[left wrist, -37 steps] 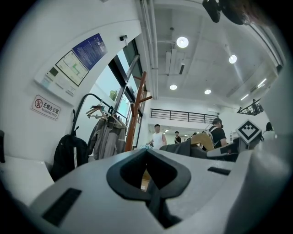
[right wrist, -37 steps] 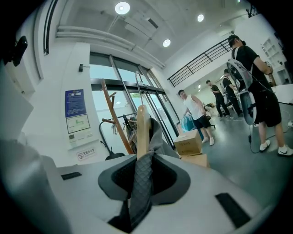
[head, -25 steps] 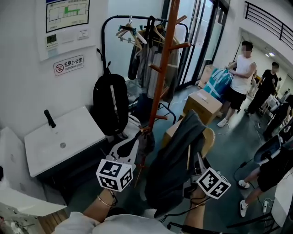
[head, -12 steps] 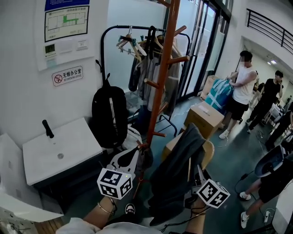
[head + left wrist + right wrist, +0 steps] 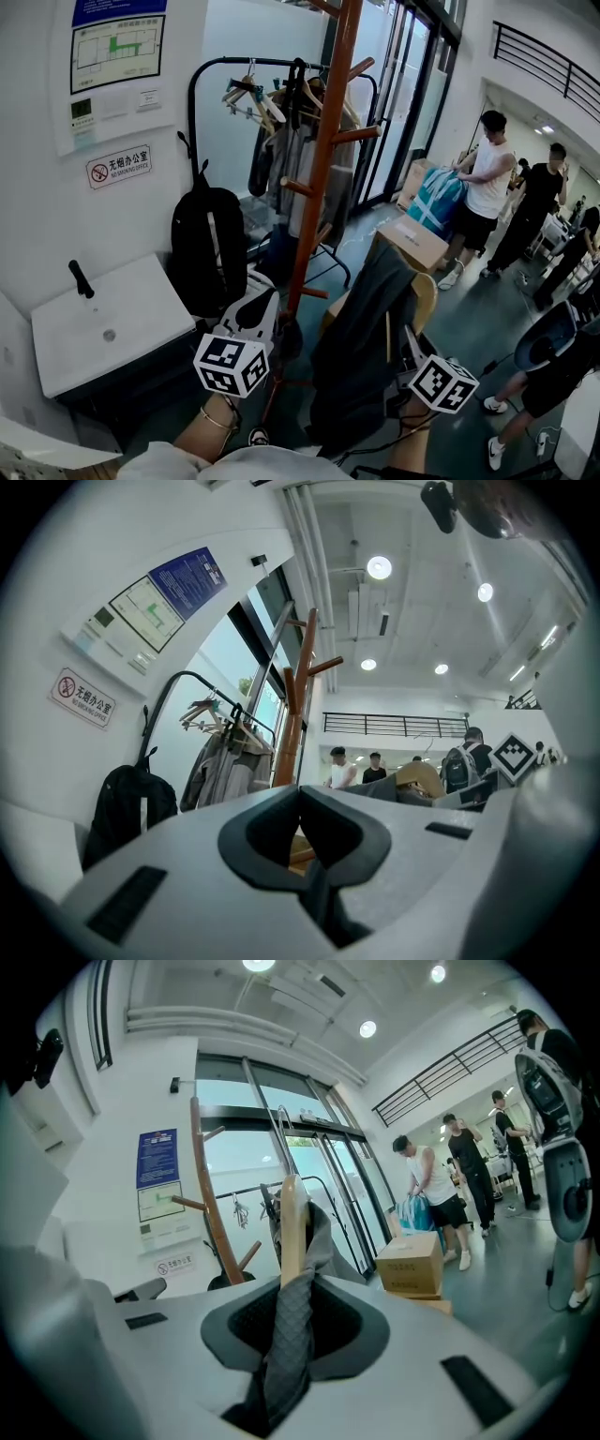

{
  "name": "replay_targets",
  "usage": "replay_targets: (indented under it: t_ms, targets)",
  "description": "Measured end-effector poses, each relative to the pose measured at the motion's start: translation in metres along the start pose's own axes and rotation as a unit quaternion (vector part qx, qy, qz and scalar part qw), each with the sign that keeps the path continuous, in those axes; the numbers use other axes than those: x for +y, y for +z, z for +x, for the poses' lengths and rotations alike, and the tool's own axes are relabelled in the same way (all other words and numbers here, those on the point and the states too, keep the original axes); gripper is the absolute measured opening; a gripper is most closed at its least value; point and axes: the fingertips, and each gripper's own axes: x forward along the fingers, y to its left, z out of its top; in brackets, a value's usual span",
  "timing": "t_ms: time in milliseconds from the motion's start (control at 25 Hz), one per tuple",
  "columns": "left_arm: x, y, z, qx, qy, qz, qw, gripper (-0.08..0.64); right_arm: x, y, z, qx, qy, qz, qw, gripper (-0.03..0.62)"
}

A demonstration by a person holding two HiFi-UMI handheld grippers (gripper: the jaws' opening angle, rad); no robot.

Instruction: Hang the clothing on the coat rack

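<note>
The coat rack [image 5: 319, 169] is an orange-brown pole with angled pegs, just ahead of both grippers; it also shows in the gripper views [image 5: 292, 724] [image 5: 211, 1194]. A dark grey garment [image 5: 361, 347] hangs on a wooden hanger [image 5: 424, 286]. My right gripper [image 5: 398, 342] is shut on it, and grey quilted fabric [image 5: 291, 1326] fills its jaws [image 5: 292, 1283] below the hanger's wood [image 5: 292, 1227]. My left gripper [image 5: 267, 314] is to the left of the garment, near the pole's foot. Its jaws [image 5: 302, 794] meet, and nothing clearly shows between them.
A black backpack [image 5: 202, 248] hangs beside a white washbasin cabinet [image 5: 103, 323] at left. Behind the rack stands a black clothes rail [image 5: 281, 103] with hangers and jackets. A cardboard box [image 5: 412, 242] and several standing people [image 5: 483, 187] are to the right, by glass doors.
Both grippers have moved toward the coat rack with the garment still held. The rack's pole and the backpack have slid left and lower in the head view.
</note>
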Motion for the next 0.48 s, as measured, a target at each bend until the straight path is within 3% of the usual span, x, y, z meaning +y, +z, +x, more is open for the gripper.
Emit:
replay_targets:
  t_ms: [480]
  targets:
    - [0.053,0.001,0.038,-0.004,0.022,-0.013,0.9997,0.009,-0.003,0.010,0.059,0.007,-0.002,-0.012,1.000,0.080]
